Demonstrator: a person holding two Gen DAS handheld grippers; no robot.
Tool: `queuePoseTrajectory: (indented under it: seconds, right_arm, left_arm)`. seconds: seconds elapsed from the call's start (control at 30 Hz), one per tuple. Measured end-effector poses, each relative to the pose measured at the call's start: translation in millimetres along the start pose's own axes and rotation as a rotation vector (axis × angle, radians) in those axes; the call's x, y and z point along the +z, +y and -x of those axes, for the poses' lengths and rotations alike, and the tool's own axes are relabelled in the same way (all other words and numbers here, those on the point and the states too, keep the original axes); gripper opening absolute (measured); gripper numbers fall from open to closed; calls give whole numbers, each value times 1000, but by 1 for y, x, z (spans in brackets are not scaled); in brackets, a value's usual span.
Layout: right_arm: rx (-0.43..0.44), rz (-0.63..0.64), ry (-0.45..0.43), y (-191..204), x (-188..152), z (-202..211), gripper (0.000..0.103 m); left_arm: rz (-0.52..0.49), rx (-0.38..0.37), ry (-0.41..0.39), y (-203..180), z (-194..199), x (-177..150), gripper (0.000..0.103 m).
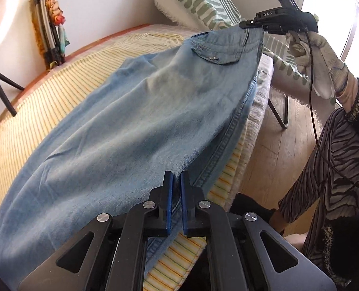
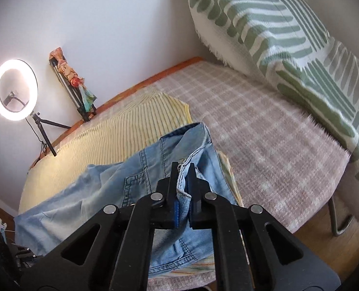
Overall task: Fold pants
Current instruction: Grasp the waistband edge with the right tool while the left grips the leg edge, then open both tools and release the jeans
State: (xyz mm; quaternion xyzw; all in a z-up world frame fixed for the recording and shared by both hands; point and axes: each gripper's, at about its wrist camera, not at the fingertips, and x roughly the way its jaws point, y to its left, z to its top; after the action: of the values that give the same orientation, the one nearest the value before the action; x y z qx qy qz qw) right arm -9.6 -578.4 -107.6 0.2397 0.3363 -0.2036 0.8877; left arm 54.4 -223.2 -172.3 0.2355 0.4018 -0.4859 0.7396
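Right now your light blue denim pants (image 1: 121,121) lie stretched along the yellow striped cloth (image 1: 58,89) that covers part of the bed, with one long seamed edge running close to the bed's near side. Your left hand-held gripper (image 1: 175,189) has its blue-padded fingers (image 1: 169,194) drawn together on a fold of denim at the seamed edge of a leg. Your right hand-held gripper (image 2: 182,181) is clamped on the waistband end, a stitched hem pinched between its jaws, and that end is raised off the bed so the fabric slopes down from it toward the leg. In the left wrist view you can see your gloved right hand (image 1: 325,58) holding that gripper above the flap pocket (image 1: 218,54) with its metal snap. Under the yellow cloth lies a pale pink checked blanket (image 2: 264,126). A large cushion with green and white stripes (image 2: 264,24) leans at the head of the bed. Against the white wall stand a lit ring light on a black tripod (image 2: 14,89) and a folded tripod wrapped in coloured cloth (image 2: 70,82). Your zebra-patterned trousers (image 1: 334,160) show at the right, above a wooden floor (image 1: 288,145).
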Motion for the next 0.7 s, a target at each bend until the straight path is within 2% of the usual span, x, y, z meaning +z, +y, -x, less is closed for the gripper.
queuePoseTrajectory:
  seconds: [0.13, 0.3, 0.43, 0.5, 0.53, 0.57, 0.63, 0.7]
  right_arm:
    - [-73, 11, 65, -11, -8, -21, 6]
    - [-180, 47, 179, -24, -23, -54, 5]
    - [-238, 72, 264, -27, -35, -66, 6]
    - [-261, 61, 276, -30, -39, -61, 6]
    - [-273, 54, 276, -32, -40, -57, 10]
    - [-298, 44, 270, -34, -39, -52, 25]
    - [-364, 43, 239, -36, -36, -40, 46]
    - [-377, 31, 168, -36, -27, -24, 47]
  left_arm:
    - [15, -49, 20, -2, -5, -5, 4]
    - [-5, -62, 26, -6, -9, -7, 3]
    - [2, -122, 54, -8, -10, -8, 3]
    - [12, -139, 51, -9, -5, -6, 3]
    - [20, -142, 38, -8, -1, -4, 3]
    - [29, -142, 20, -7, 4, -1, 3]
    - [61, -155, -26, -2, 14, 8, 8]
    - [100, -165, -85, 3, 19, 19, 15]
